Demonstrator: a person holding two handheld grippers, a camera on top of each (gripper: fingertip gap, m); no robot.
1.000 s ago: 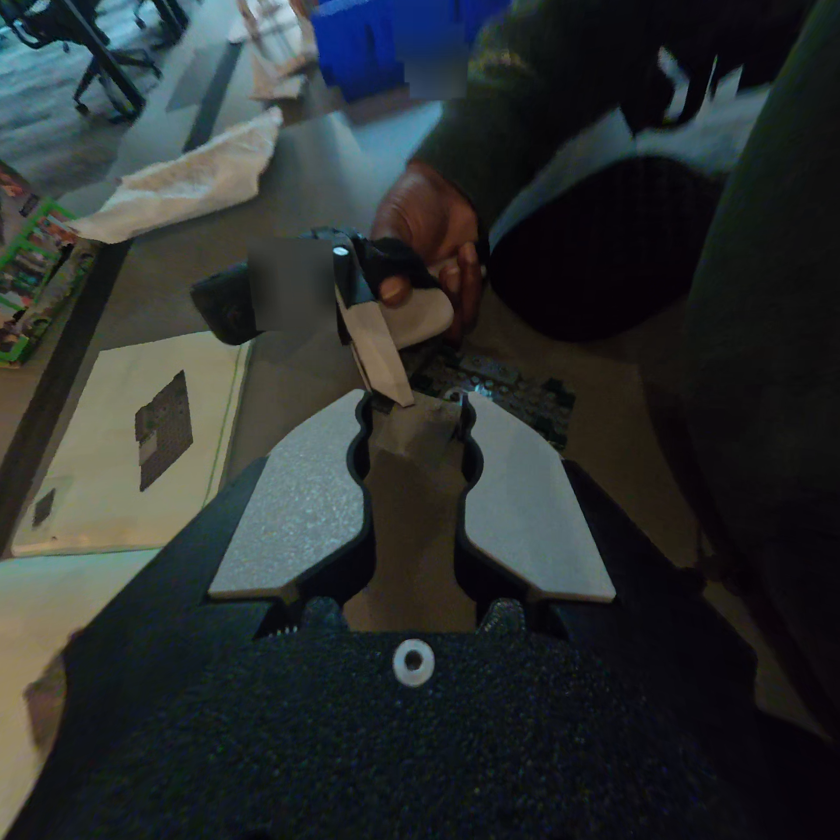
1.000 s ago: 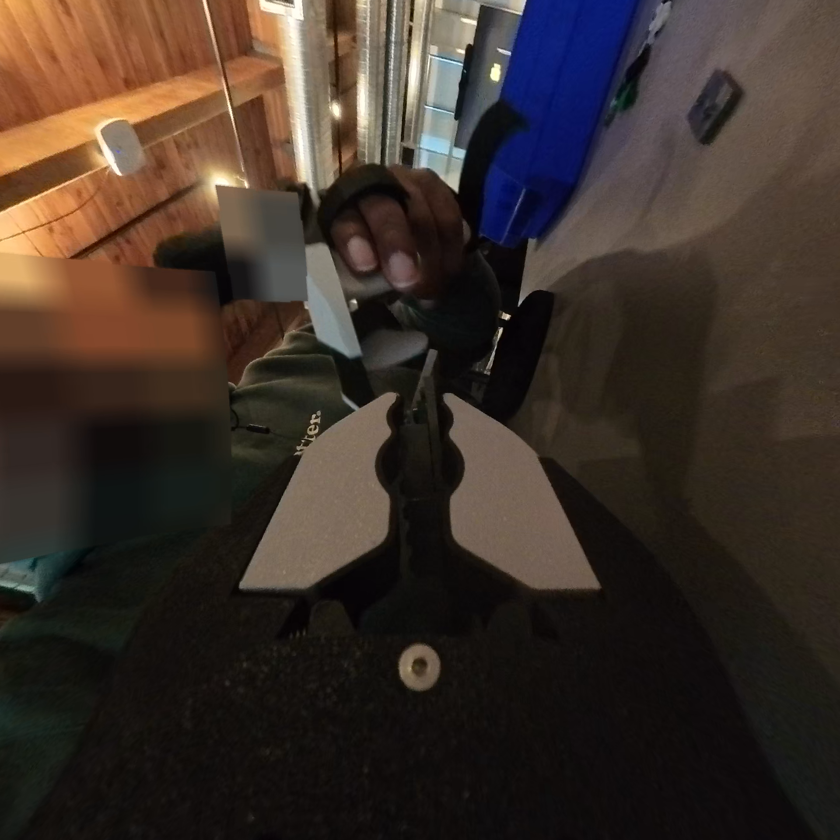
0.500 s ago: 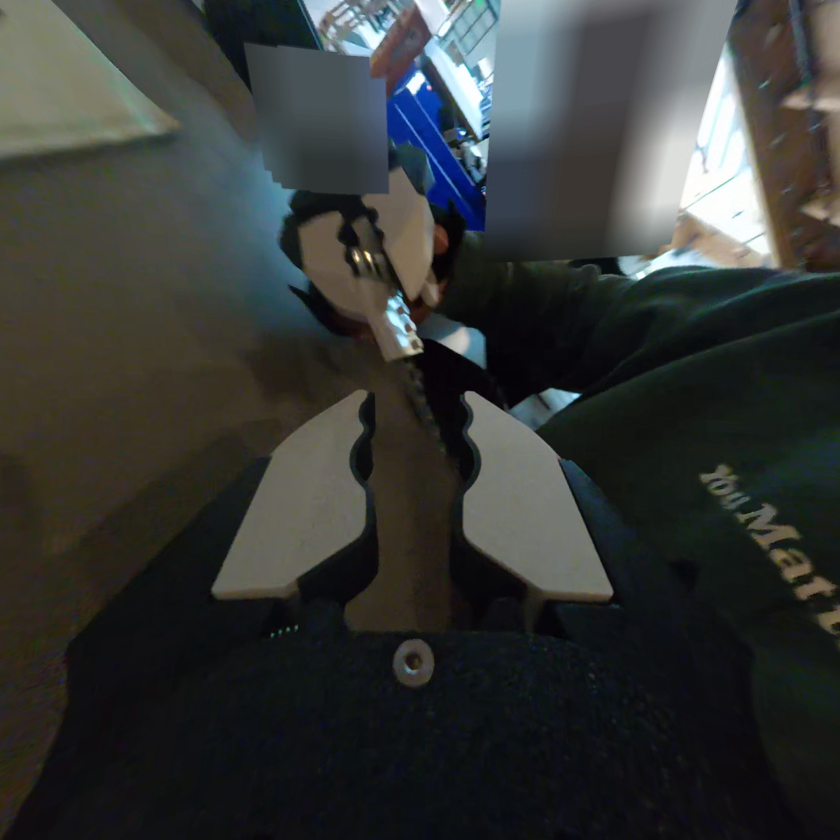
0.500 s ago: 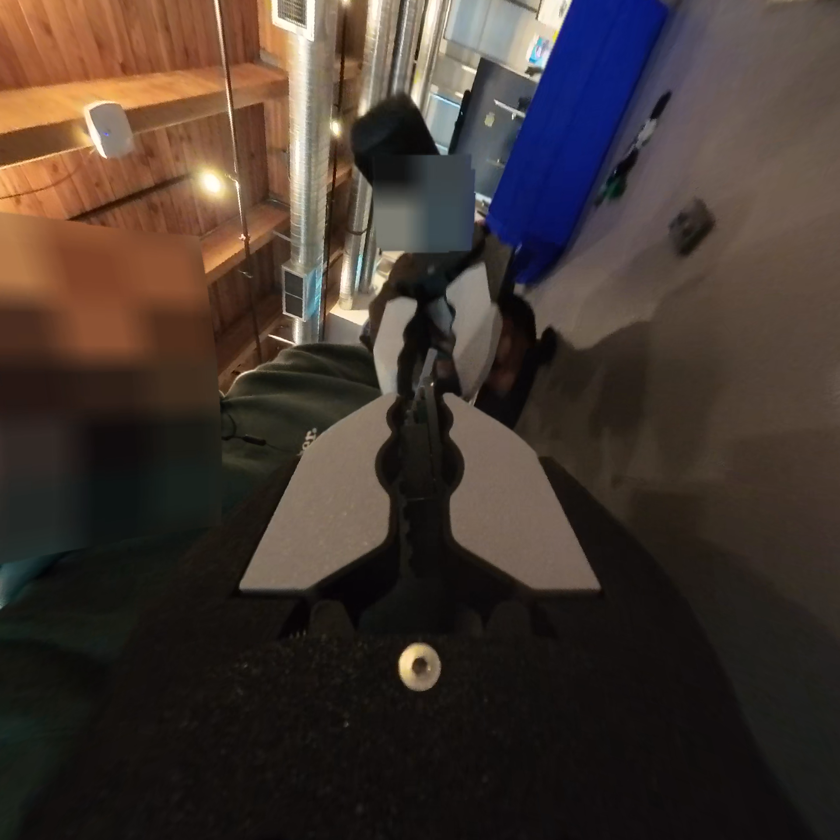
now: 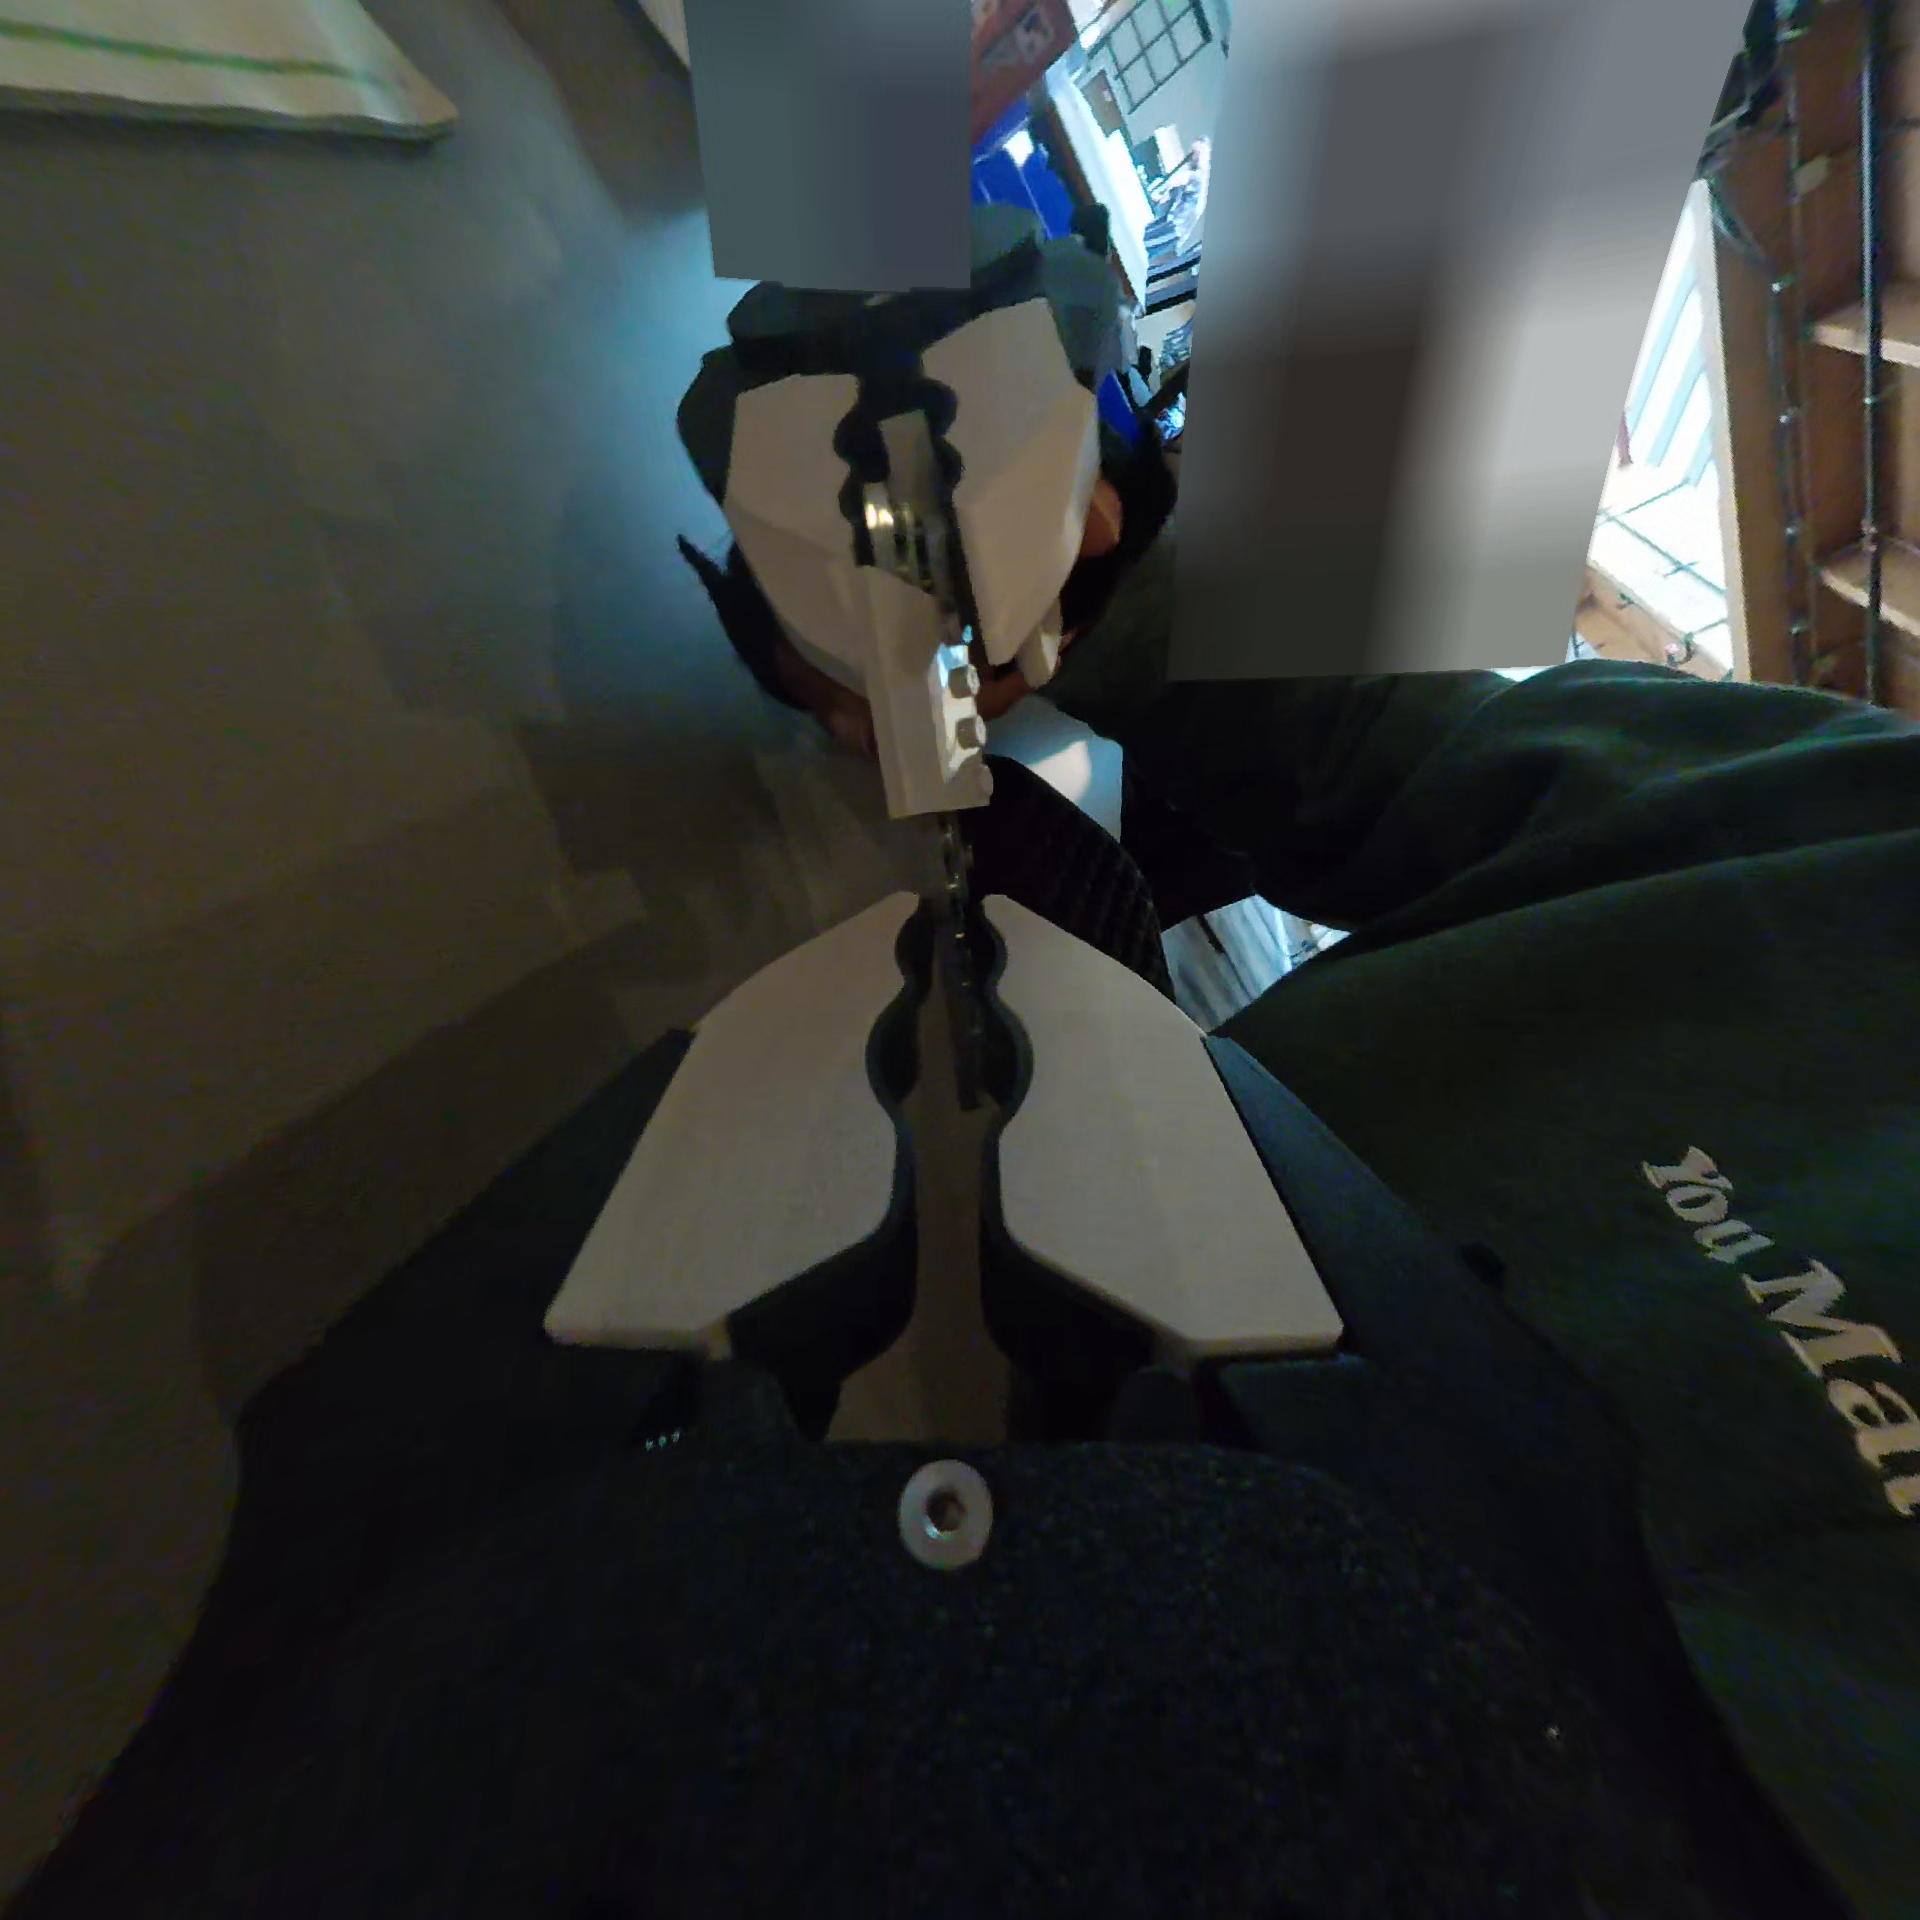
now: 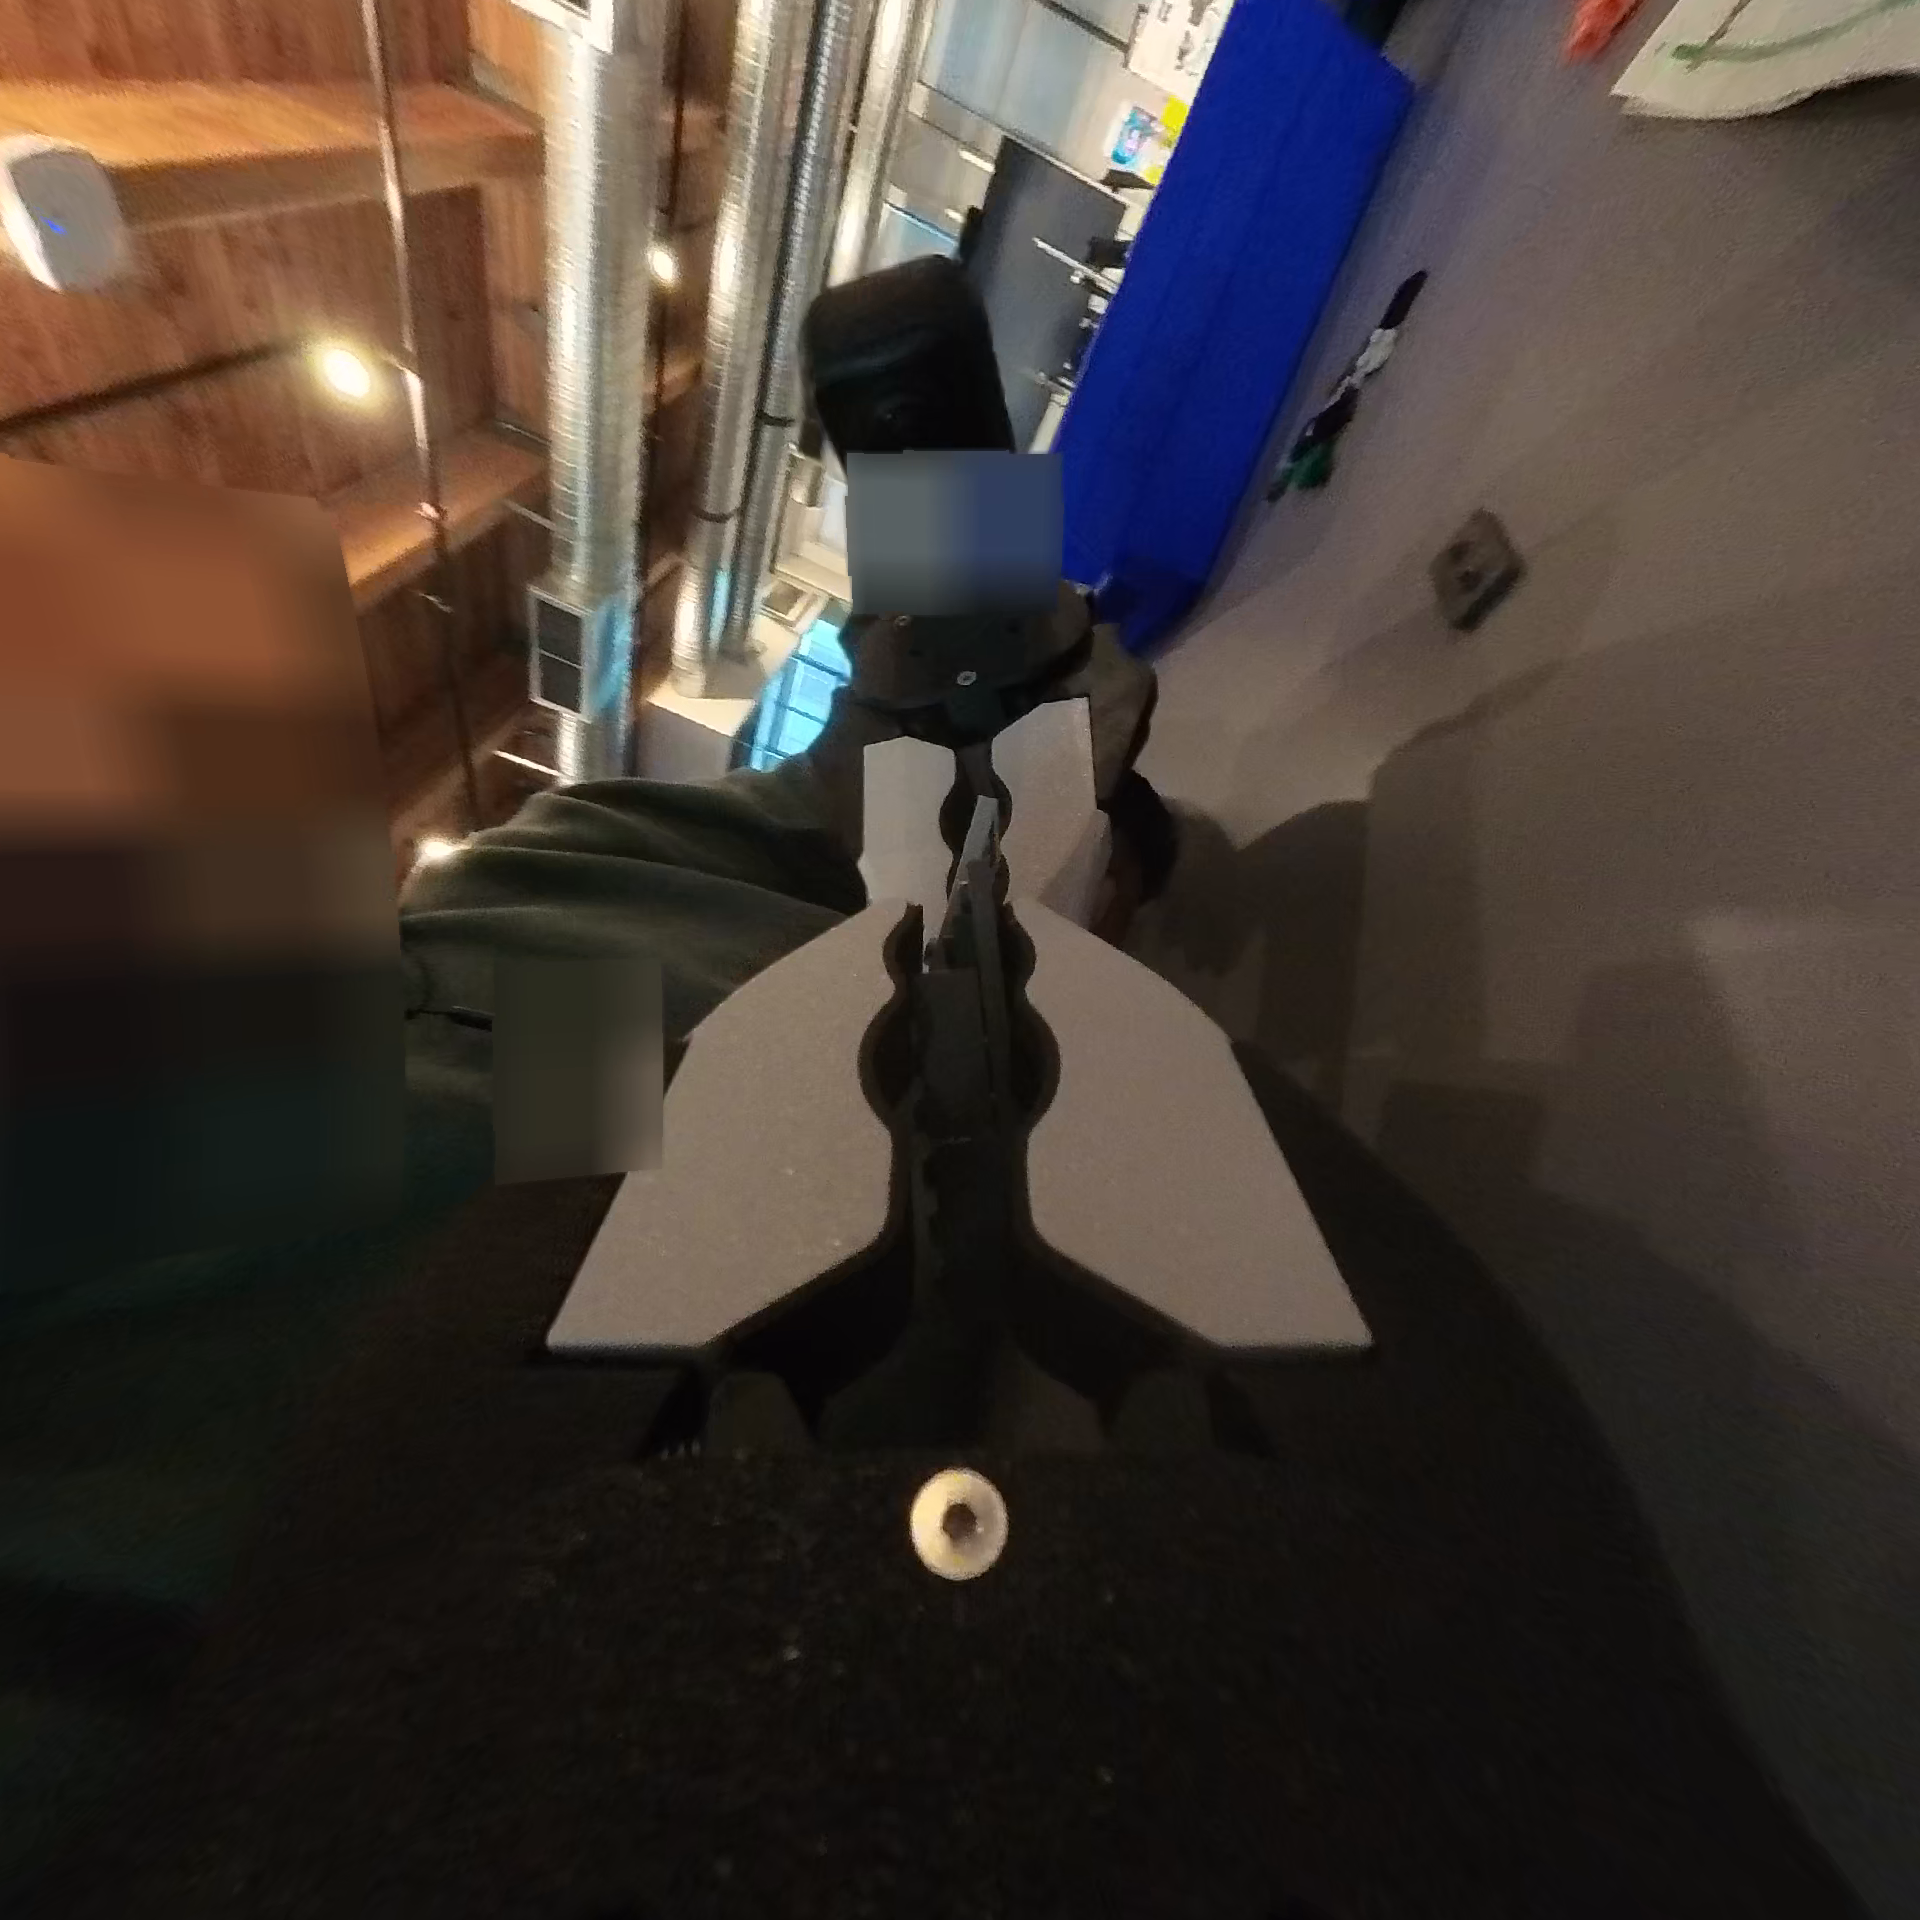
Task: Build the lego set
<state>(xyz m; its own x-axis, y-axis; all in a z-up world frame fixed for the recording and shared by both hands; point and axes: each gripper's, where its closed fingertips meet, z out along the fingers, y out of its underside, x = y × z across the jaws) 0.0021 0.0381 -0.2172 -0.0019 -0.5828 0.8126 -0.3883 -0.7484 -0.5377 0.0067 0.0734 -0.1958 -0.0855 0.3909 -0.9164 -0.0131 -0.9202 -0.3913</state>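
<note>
A dark lego plate is held edge-on in the air between my two grippers, which face each other. A light grey studded piece sits on it near the right gripper. My left gripper has its jaws narrowed onto the plate's near end. My right gripper grips the far end. In the right wrist view my right gripper is shut on the same dark plate, and the left gripper meets it from the opposite side. The plate's flat faces are hidden.
The grey tabletop runs along one side. An instruction sheet lies on it. A blue bin, a small grey lego piece and several loose dark pieces show farther off. The person's dark green sleeve is close by. Tip to tip, the grippers are about 4 centimeters apart.
The left gripper swung up from over the table to face the right gripper. Its jaws have narrowed onto the plate's free end. The right gripper kept its hold on the plate.
</note>
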